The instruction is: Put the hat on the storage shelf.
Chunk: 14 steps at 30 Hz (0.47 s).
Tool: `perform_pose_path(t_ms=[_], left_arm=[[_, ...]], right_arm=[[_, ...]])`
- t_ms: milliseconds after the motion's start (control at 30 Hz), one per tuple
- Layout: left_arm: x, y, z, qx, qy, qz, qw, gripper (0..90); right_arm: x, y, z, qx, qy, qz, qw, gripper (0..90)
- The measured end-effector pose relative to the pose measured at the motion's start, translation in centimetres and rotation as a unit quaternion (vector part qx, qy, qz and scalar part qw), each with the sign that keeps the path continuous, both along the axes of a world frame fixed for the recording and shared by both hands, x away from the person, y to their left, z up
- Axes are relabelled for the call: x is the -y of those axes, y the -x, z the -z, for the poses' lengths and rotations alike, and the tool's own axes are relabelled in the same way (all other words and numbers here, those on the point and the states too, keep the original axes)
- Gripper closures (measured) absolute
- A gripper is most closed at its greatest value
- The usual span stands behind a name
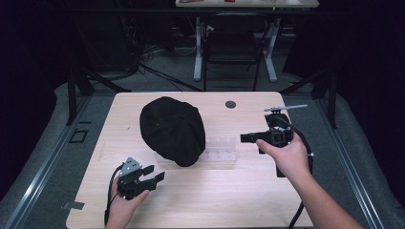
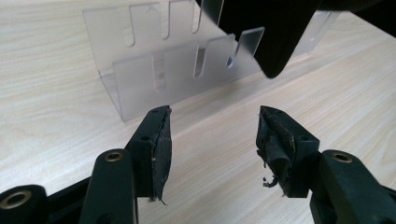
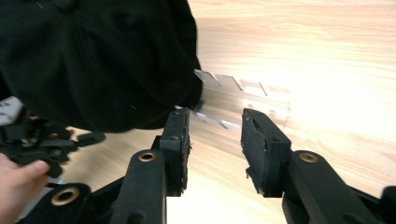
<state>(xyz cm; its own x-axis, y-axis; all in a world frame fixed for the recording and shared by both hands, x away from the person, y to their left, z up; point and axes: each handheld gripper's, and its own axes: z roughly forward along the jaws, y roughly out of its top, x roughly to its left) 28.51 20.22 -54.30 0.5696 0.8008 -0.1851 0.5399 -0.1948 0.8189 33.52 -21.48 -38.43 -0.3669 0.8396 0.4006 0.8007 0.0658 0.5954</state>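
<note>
A black cap (image 1: 172,130) rests on a clear slotted plastic rack (image 1: 219,151) in the middle of the wooden table (image 1: 239,195), covering the rack's left part. My left gripper (image 1: 154,173) is at the front left, open and empty, pointing toward the cap. In the left gripper view its jaws stand wide apart (image 2: 215,140) before the rack (image 2: 177,70) and the cap's edge (image 2: 271,32). My right gripper (image 1: 243,138) is held to the right of the rack, open and empty. Past its jaws (image 3: 215,140) lie the cap (image 3: 93,60) and the rack (image 3: 243,93).
A small dark round grommet (image 1: 230,104) sits near the table's far edge. Beyond the table stand a dark chair (image 1: 233,52) and white desk legs (image 1: 198,52). The left gripper (image 3: 42,140) and its hand appear at the left of the right gripper view.
</note>
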Motion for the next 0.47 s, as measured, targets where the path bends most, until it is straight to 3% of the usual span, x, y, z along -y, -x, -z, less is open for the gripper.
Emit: perform_pose_path(t_ms=[267,467], left_arm=[[-0.1,0.0,0.3,0.003,-0.003,0.002,1.0,45.1],[0.2,0.1,0.2,0.011,-0.004,0.006,0.9999,45.1]], right_arm=[[0.7,1.6,2.4,0.039,0.03,0.005,0.9988,54.5],[0.7,2.5,3.9,0.054,0.05,0.007,0.9973,54.7]])
